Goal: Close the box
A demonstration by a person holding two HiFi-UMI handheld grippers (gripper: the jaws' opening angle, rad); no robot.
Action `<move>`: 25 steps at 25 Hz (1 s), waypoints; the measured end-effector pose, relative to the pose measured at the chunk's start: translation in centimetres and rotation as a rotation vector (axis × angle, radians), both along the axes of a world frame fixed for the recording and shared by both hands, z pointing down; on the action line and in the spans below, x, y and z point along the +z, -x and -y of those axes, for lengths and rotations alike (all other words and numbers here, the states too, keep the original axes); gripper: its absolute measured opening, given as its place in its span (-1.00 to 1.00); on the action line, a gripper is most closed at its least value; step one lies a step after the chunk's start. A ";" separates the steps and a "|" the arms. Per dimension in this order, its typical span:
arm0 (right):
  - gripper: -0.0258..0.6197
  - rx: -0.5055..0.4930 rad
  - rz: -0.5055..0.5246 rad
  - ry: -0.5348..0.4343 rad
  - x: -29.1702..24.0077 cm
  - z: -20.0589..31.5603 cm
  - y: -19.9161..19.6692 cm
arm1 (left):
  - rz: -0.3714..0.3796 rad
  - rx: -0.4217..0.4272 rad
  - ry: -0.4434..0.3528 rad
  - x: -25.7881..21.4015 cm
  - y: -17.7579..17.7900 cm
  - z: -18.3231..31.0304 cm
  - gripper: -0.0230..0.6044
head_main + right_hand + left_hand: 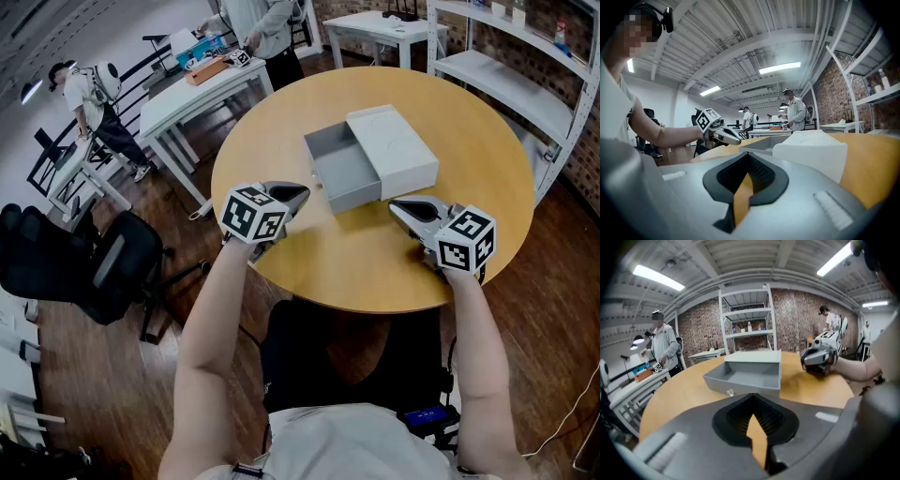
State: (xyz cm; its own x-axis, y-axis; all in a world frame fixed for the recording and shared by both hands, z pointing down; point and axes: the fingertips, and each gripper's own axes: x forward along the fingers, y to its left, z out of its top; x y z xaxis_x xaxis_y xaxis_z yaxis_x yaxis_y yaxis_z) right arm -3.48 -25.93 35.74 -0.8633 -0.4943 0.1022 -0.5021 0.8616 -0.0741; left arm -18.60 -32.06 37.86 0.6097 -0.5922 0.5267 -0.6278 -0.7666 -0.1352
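A box lies on the round wooden table [328, 267]. Its white sleeve [394, 150] sits on the far right and its grey drawer [339, 171] is pulled out toward the near left, empty, with a small knob on its front [730, 392]. My left gripper [302, 195] is shut on nothing, just left of the drawer's front. My right gripper [394, 205] is also shut and empty, close to the sleeve's near corner. The left gripper view shows the drawer [745, 376] ahead and the right gripper [820, 355] beyond it. In the right gripper view the sleeve [811, 150] is close on the right.
White tables [202, 89] and a metal shelf rack [525, 84] stand beyond the round table. A black office chair [94, 262] is on the wooden floor at the left. People stand at the far tables.
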 end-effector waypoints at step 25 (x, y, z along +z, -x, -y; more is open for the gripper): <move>-0.92 -0.006 -0.015 -0.011 -0.1 0.3 -0.2 | 0.704 0.158 -0.055 4.6 -0.8 8.5 -0.70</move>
